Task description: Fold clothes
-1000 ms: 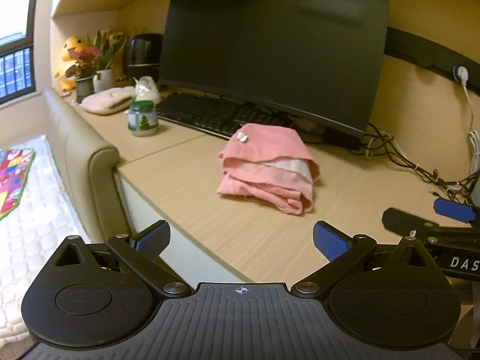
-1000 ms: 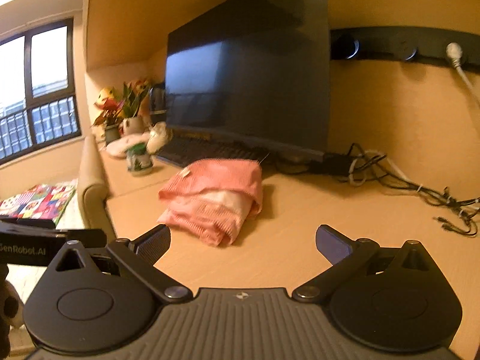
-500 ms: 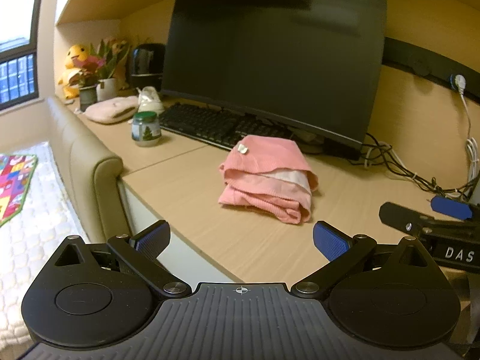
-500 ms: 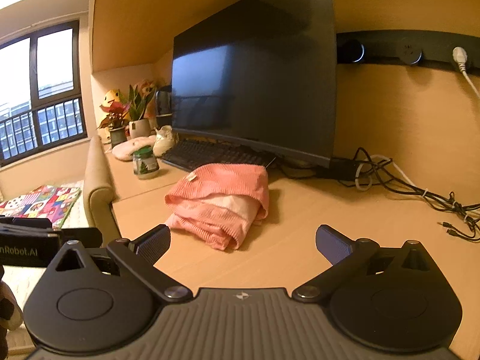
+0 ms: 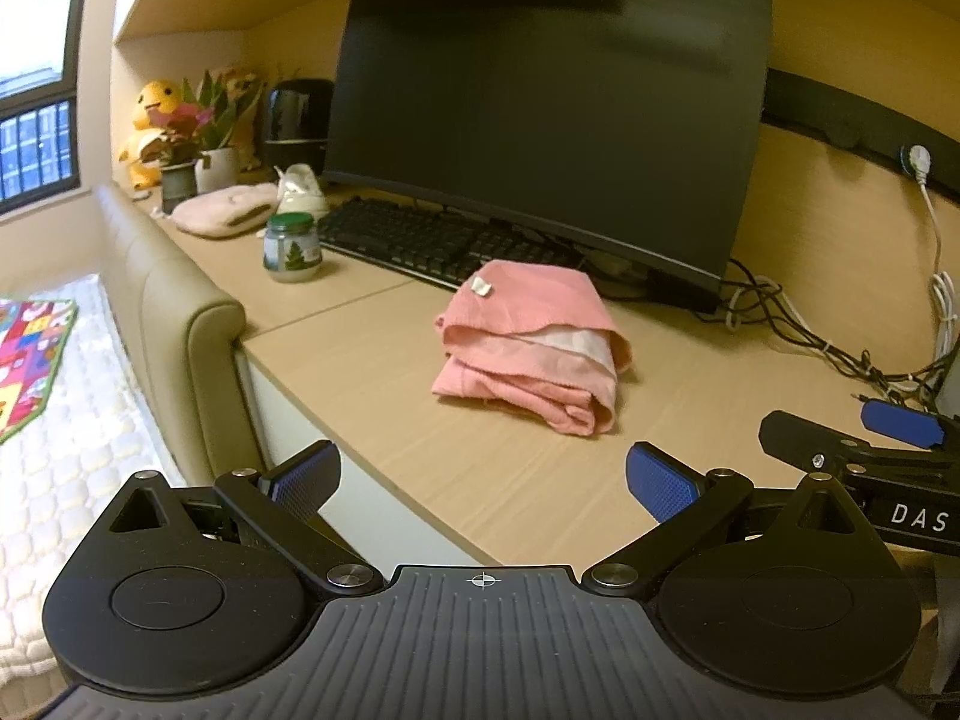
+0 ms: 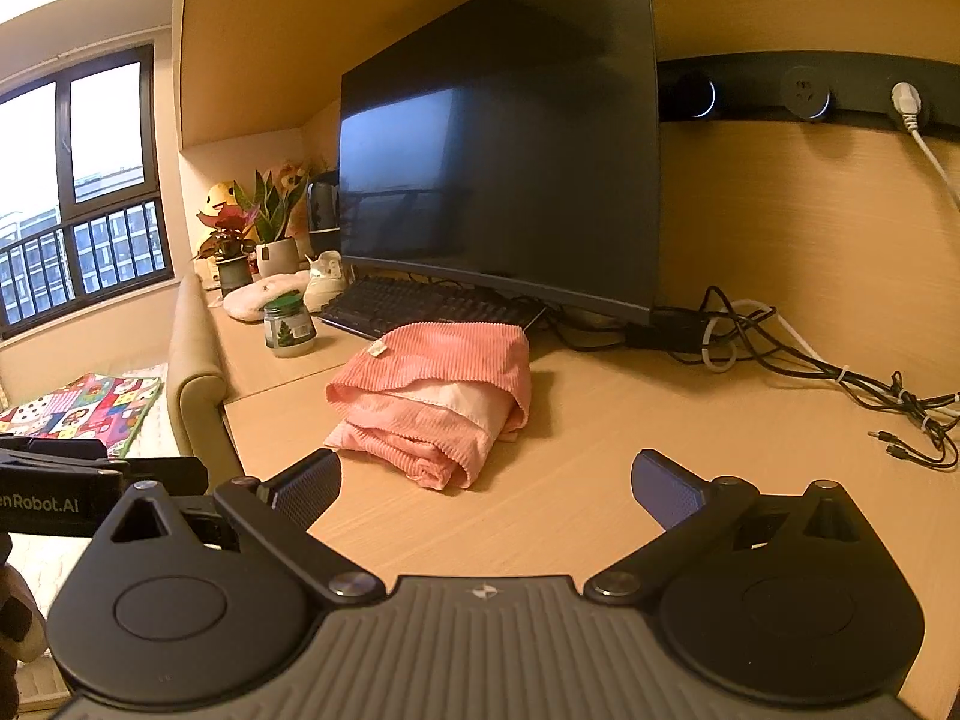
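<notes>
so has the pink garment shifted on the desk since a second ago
No. The pink garment lies at the same spot just in front of the keyboard; only the cameras moved.

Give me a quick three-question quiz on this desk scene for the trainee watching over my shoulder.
1. True or false: the left gripper is shut on the pink garment.
2. What lies directly behind the garment, under the monitor?
A. a plate
B. a keyboard
C. a book
3. Fill in: the jar on the desk has a ____ lid.

Key:
1. False. Both it and the right gripper are open, short of the garment.
2. B, the keyboard.
3. Green.
</notes>
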A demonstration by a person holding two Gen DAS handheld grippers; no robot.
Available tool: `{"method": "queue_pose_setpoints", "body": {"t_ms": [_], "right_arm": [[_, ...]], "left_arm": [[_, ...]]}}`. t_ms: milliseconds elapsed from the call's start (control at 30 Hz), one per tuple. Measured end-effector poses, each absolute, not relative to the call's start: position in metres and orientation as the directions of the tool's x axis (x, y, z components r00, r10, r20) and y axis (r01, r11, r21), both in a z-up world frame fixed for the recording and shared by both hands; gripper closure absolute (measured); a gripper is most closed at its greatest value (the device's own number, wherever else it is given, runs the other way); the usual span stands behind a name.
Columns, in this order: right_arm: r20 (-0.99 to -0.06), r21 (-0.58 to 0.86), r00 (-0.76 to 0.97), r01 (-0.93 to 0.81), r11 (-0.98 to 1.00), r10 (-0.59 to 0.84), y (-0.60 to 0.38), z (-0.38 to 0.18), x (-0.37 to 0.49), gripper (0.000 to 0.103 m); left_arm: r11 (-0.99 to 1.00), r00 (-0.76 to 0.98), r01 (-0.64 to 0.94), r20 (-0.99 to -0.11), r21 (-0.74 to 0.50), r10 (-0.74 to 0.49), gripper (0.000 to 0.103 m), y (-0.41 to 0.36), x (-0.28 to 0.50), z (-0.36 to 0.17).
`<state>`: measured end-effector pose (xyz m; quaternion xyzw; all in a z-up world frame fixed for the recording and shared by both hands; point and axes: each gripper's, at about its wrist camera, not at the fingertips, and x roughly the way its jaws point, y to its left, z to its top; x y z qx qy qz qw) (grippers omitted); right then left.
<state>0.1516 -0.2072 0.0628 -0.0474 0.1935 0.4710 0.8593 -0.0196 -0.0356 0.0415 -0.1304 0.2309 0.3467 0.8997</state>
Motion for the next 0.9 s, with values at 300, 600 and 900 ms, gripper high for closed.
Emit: {"method": "queue_pose_setpoints", "body": {"t_ms": [300, 600, 900], "right_arm": [[-0.369, 0.098, 0.484, -0.829, 0.551, 0.794, -0.2057, 0.0654, 0.1495, 0.000], [-0.378, 0.097, 0.470, -0.837, 0.539, 0.798, -0.2001, 0.0646, 0.1491, 0.000], [-0.383, 0.102, 0.468, -0.836, 0.540, 0.797, -0.2020, 0.0631, 0.1493, 0.000]], "left_arm": [[0.734, 0.661, -0.675, -0.499, -0.070, 0.560, 0.000, -0.0357, -0.0210, 0.0434], [0.731, 0.661, -0.679, -0.493, -0.071, 0.566, 0.000, -0.0340, -0.0231, 0.0451], [0.728, 0.659, -0.681, -0.499, -0.077, 0.563, 0.000, -0.0353, -0.0248, 0.0435]]}}
